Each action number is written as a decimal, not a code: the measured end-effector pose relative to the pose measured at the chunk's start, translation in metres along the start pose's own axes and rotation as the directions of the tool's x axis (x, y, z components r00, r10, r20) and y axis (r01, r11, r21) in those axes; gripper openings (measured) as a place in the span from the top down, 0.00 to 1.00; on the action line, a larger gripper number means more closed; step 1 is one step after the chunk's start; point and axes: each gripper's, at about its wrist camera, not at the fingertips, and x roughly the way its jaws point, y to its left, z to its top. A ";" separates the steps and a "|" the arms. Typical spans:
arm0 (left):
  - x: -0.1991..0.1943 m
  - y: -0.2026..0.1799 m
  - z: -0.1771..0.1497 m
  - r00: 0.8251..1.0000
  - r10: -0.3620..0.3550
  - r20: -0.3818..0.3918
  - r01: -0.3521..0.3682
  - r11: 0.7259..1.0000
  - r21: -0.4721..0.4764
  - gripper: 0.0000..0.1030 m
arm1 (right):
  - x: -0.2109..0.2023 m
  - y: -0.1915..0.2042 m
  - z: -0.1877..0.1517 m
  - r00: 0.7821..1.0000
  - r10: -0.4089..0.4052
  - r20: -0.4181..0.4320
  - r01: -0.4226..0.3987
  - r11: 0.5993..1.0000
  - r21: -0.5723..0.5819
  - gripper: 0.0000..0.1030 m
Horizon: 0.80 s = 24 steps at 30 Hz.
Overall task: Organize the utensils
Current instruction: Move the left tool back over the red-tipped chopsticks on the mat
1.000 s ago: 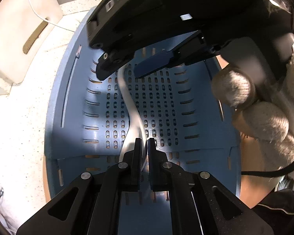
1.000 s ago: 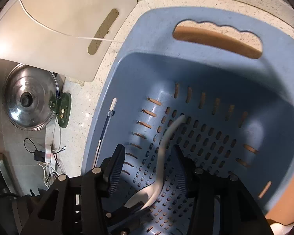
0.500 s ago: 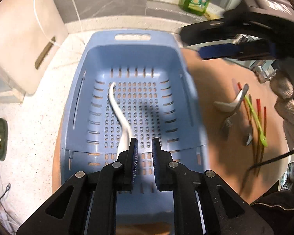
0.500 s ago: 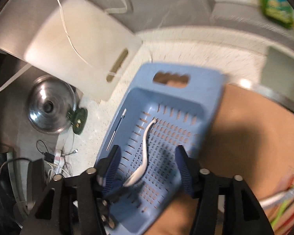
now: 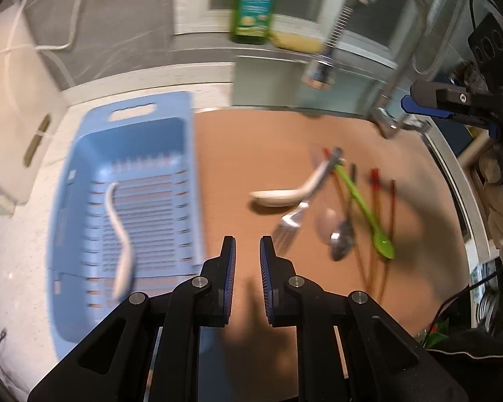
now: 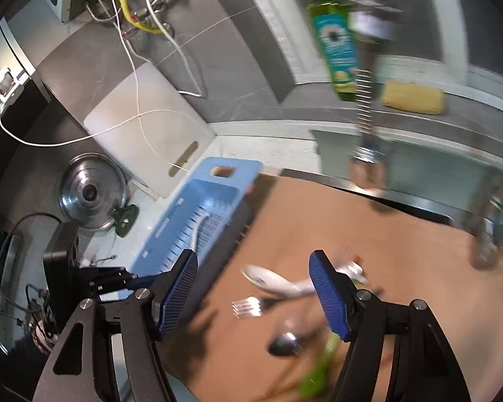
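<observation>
A kitchen tabletop (image 5: 258, 140), brown board beside speckled stone, filled both views, with a sink and tap across the upper right. The blue basket (image 5: 84, 154) sat at the left of the left-wrist frame, one white spoon (image 5: 119, 227) lying lengthwise inside it. At right centre of that frame the remaining utensils lay in a loose heap well apart from the basket: a white ladle-shaped spoon (image 5: 278, 197) resting across a metal fork (image 5: 290, 224), a steel spoon (image 5: 342, 239), a green plastic spoon (image 5: 369, 214) and red chopsticks (image 5: 390, 207) fanned beneath.

The left tool (image 5: 247, 261) hung over bare board at lower centre, its jaws a narrow gap apart and gripping nothing. The right tool (image 6: 253, 296), in the lower half of the right-wrist frame, had just been opening; its blue pads stood wide with nothing pressed between them, the white spoon and fork (image 6: 248, 306) visible on the board beyond.

The step in hand appeared to be reaching for the next piece. Done well, it would mean singling out the topmost item, probably the white spoon, closing across its handle rather than its bowl, and lifting cleanly so the fork and chopsticks beneath are not dragged along.
</observation>
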 end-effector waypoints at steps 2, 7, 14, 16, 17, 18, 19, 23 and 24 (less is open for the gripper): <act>0.004 -0.018 0.000 1.000 -0.025 -0.008 0.025 1.000 0.017 0.87 | -0.009 -0.011 -0.012 0.999 -0.041 -0.010 0.041 0.999 0.000 0.36; 0.015 -0.056 -0.005 0.996 -0.077 -0.033 0.079 0.996 0.049 0.87 | -0.018 -0.051 -0.041 0.989 -0.121 -0.090 0.127 0.990 0.065 0.36; 0.033 -0.101 -0.019 0.986 -0.139 -0.087 0.145 0.987 0.073 0.87 | -0.016 -0.091 -0.069 0.981 -0.115 -0.157 0.142 0.974 0.174 0.36; 0.040 -0.112 -0.025 0.981 -0.160 -0.112 0.169 0.983 0.073 0.87 | -0.015 -0.100 -0.076 0.980 -0.095 -0.172 0.130 0.970 0.207 0.36; 0.043 -0.116 -0.028 0.978 -0.166 -0.124 0.177 0.981 0.079 0.87 | -0.013 -0.104 -0.077 0.980 -0.083 -0.180 0.123 0.968 0.221 0.36; 0.046 -0.122 -0.031 0.977 -0.166 -0.136 0.179 0.980 0.089 0.87 | -0.012 -0.109 -0.080 0.979 -0.066 -0.193 0.113 0.963 0.246 0.36; 0.049 -0.127 -0.033 0.975 -0.169 -0.144 0.184 0.979 0.093 0.87 | -0.010 -0.114 -0.084 0.978 -0.056 -0.199 0.108 0.958 0.264 0.36; 0.053 -0.143 -0.033 0.967 -0.202 -0.158 0.218 0.972 0.091 0.87 | -0.004 -0.125 -0.093 0.972 0.016 -0.234 0.065 0.940 0.336 0.36; 0.054 -0.146 -0.031 0.966 -0.206 -0.156 0.222 0.970 0.095 0.87 | -0.004 -0.125 -0.095 0.973 0.013 -0.232 0.068 0.939 0.337 0.36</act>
